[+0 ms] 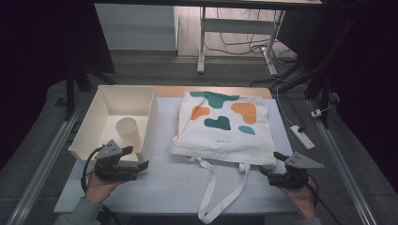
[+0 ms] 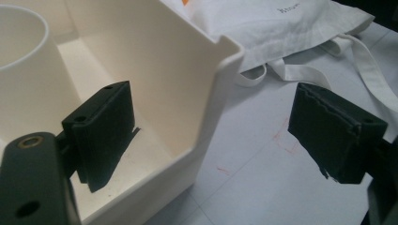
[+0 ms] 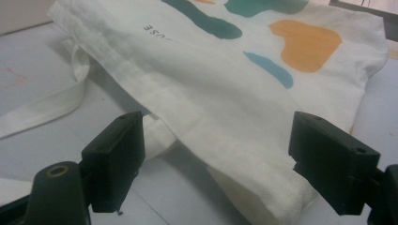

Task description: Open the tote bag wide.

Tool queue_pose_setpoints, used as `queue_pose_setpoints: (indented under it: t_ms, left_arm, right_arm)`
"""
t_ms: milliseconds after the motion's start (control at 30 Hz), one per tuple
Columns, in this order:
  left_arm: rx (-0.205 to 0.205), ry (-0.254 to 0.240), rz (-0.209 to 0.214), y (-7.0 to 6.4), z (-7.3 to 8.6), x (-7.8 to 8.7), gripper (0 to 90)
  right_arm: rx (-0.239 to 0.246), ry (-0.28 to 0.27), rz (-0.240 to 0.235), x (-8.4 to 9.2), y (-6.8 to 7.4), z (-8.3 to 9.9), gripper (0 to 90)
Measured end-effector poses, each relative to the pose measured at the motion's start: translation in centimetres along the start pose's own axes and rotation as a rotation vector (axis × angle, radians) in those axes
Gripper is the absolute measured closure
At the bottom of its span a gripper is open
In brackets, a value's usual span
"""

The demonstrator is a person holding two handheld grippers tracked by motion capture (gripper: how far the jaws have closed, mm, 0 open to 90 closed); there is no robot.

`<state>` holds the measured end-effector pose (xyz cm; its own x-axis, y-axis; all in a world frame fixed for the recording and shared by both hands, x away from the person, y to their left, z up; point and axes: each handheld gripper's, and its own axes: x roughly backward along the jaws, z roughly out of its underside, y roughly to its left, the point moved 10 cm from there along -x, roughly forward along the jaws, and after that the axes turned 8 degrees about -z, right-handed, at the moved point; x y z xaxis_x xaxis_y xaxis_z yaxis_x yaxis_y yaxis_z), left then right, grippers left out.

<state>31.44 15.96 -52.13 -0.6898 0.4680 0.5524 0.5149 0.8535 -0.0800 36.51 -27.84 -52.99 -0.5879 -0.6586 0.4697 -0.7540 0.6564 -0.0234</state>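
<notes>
Both claws were spread wide, left claw (image 1: 141,159) straddling the white bin's (image 1: 94,112) near wall at 9 o'clock, right claw (image 1: 272,168) straddling the tote bag's (image 1: 225,136) corner mid-worktop (image 1: 164,183).

The tote bag (image 1: 224,126) is off-white woven cloth, matt and creased, with flat green and orange printed patches; its straps (image 1: 220,187) are the same cloth. The bin (image 2: 187,70) appears smooth cream plastic with a faint sheen. The fingers (image 3: 335,159) are matt black, the table (image 1: 173,180) matt and scuffed.
</notes>
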Motion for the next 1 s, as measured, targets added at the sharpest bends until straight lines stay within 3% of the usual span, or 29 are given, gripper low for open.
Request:
queue_pose_setpoints:
  t_ms: [133,267,400,533,633,800,1000]
  left_arm:
    - [0.009,0.004,0.001,0.5,-0.2,-0.1,14.5]
    - [-0.021,0.015,-0.026,0.6,-0.1,-0.2,14.4]
    - [-0.015,0.023,-0.021,0.6,0.6,-0.1,14.2]
    - [-0.021,-0.003,-0.026,0.4,0.2,0.6,14.2]
    - [-0.012,-0.024,-0.010,0.0,-0.2,1.0,14.3]
    - [-0.039,-0.016,-0.007,-0.6,-0.1,0.9,14.3]
    - [-0.026,-0.064,0.042,-1.8,-0.8,2.2,15.3]
  right_arm:
    - [0.011,-0.002,0.003,-0.1,-0.2,0.1,19.8]
    - [-0.020,0.005,-0.021,-0.3,-0.3,0.8,20.0]
    - [-0.027,0.008,-0.015,-0.2,-0.2,0.8,20.2]
    - [-0.016,0.014,-0.014,-0.5,0.4,0.6,20.6]
    - [-0.002,0.027,-0.021,-0.7,1.0,0.8,20.7]
    - [0.003,0.026,-0.026,-0.6,1.3,0.8,21.2]
    - [-0.004,0.023,-0.034,-1.0,1.2,0.7,21.4]
